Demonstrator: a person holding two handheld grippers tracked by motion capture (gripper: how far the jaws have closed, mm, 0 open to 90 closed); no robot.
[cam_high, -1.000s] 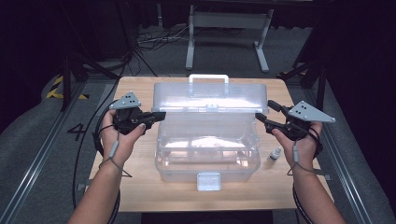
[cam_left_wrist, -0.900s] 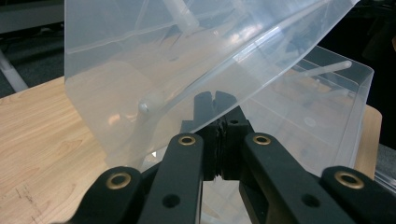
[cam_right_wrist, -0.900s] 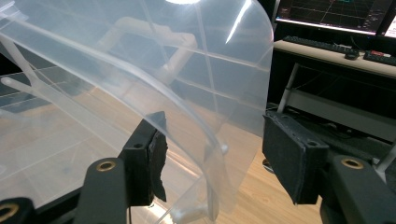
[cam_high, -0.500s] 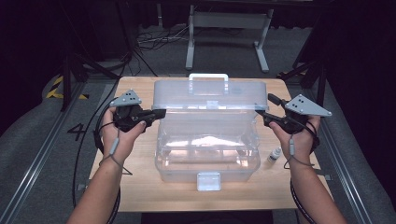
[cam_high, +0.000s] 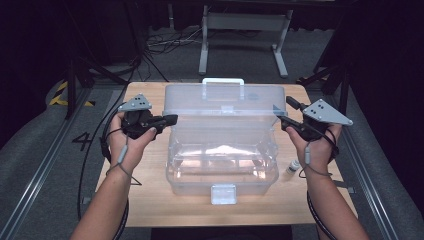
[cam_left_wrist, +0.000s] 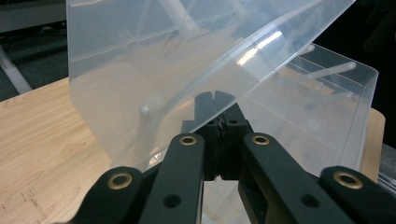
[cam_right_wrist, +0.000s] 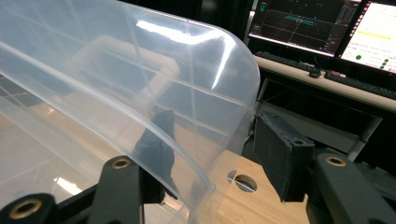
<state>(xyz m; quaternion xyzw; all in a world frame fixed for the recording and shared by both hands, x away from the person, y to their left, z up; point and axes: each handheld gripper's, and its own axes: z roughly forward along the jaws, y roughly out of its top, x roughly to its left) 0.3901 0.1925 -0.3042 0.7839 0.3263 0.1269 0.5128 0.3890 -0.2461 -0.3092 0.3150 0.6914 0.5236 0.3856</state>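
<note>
The clear plastic box (cam_high: 222, 160) stands in the middle of the wooden worktop (cam_high: 150, 185), and its lid (cam_high: 225, 100) is raised about upright at the back, with the white handle (cam_high: 223, 81) on top. The left tongs (cam_high: 170, 119) are at the left edge of the lid; in the left gripper view the two jaws are pressed together and the lid edge (cam_left_wrist: 261, 46) passes just over their tips, so I cannot tell if they pinch it. The right tongs (cam_high: 281, 120) are apart, with the right corner of the lid (cam_right_wrist: 187, 107) between the two pads, not yet squeezed.

I judge that the step is to move the lid on its hinge with both hands. To do it well, both sides should travel together and at the same speed, so the thin lid does not twist. The small bottle (cam_high: 293, 166) stands just beside the box on the right, so the right forearm should stay high.
</note>
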